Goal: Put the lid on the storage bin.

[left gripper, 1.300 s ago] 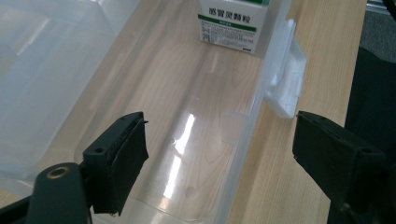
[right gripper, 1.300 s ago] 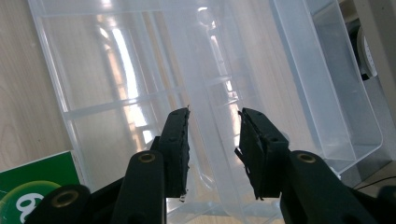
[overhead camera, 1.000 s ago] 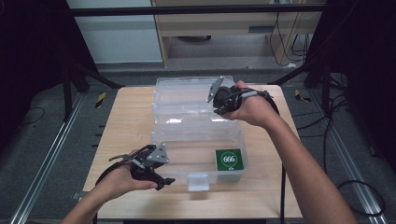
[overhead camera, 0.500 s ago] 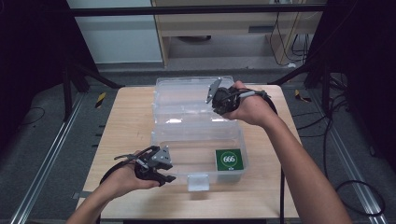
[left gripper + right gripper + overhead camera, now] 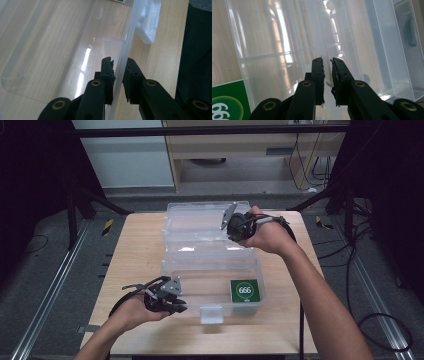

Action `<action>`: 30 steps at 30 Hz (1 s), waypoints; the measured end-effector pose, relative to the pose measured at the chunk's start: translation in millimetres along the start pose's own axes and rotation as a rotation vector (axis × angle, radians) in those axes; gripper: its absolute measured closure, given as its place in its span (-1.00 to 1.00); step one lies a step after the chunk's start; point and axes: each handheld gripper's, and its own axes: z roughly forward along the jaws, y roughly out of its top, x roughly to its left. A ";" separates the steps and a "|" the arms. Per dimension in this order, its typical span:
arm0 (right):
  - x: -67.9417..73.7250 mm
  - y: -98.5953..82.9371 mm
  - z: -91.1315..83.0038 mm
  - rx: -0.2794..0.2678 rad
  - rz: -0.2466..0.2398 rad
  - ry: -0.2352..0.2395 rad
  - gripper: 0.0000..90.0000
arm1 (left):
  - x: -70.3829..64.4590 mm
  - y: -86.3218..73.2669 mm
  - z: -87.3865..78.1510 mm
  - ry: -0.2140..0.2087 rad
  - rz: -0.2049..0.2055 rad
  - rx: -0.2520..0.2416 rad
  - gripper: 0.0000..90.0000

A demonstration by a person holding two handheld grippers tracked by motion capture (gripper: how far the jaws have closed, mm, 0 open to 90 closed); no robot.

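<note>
1. Little has shifted since the earlier frame: our left claw [image 5: 176, 309] has eased a touch nearer along the front wall of the clear plastic box [image 5: 212, 270], while our right claw [image 5: 231, 220] keeps its place over the raised lid [image 5: 200, 222] at the far side.
2. On the wooden worktop [image 5: 135, 250] the box sits mid-way, open, its base toward us and the lid standing up behind it.
3. Inside the base, at the near right corner, lies a green card [image 5: 244, 290] marked 666; the white latch [image 5: 211, 313] hangs at the middle of the near wall.
4. Seen from the left gripper view, the left claw [image 5: 119, 72] straddles the thin front wall [image 5: 125, 50], one jaw inside and one outside, with a narrow gap on either side; we judge it about to pinch but not yet clamped.
5. Seen from the right gripper view, the right claw [image 5: 327, 67] is nearly shut, a slim gap between the jaws, with clear plastic behind; we cannot tell whether it grips the lid's edge.
6. So small a change suggests we are steadying the box, likely ahead of folding the lid down.
</note>
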 end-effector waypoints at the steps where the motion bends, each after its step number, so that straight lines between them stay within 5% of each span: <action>1: -0.4 0.4 0.2 0.003 0.000 0.000 0.79 | 0.2 -0.3 0.2 0.003 0.001 -0.005 0.75; 19: -6.4 6.4 4.4 0.033 -0.029 0.010 0.86 | 4.7 -0.7 2.4 0.031 -0.026 -0.030 0.73; 30: 2.9 10.4 -4.8 0.034 -0.057 0.025 0.96 | 0.0 0.1 3.6 0.089 -0.026 -0.025 0.70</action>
